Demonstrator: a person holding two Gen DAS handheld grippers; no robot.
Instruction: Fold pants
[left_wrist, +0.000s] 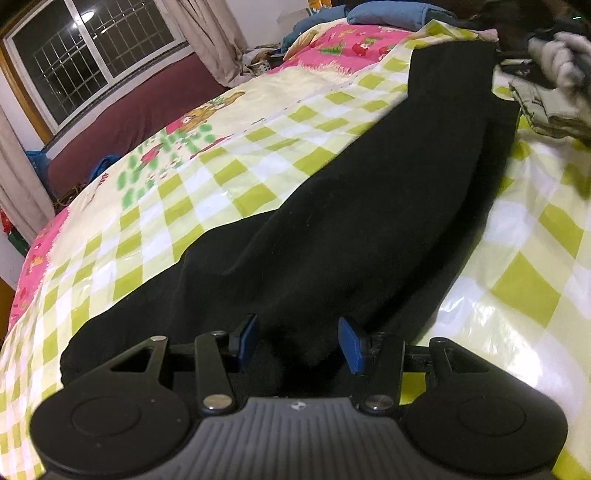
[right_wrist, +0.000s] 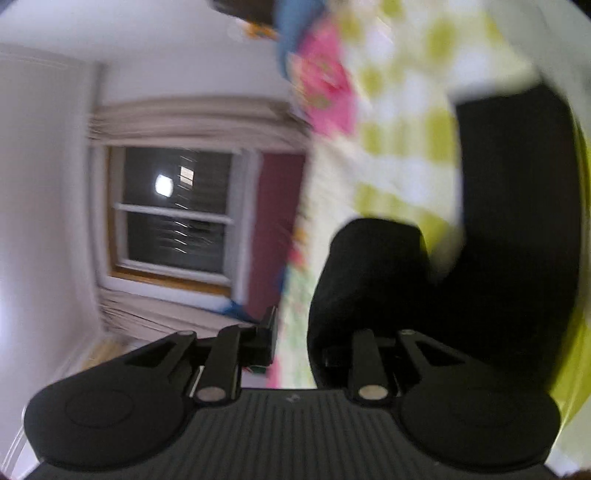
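Black pants (left_wrist: 362, 206) lie lengthwise on a green-and-white checked bedspread (left_wrist: 207, 206), running from under my left gripper (left_wrist: 299, 343) to the far right. The left gripper's blue pads (left_wrist: 249, 339) stand well apart just above the near end of the pants, and dark cloth shows between them without being pinched. The right wrist view is blurred and rolled on its side. There my right gripper (right_wrist: 299, 343) is slightly open, with bedspread (right_wrist: 399, 110) showing in the gap. A rounded end of the pants (right_wrist: 373, 280) lies against its right finger, which is lost in the black cloth.
A pale folded garment (left_wrist: 546, 110) and a blurred grey hand (left_wrist: 561, 62) sit by the far end of the pants. Blue pillows (left_wrist: 388, 14) lie at the head of the bed. A dark window (left_wrist: 96, 48) with curtains (left_wrist: 207, 40) is beyond the bed's left edge.
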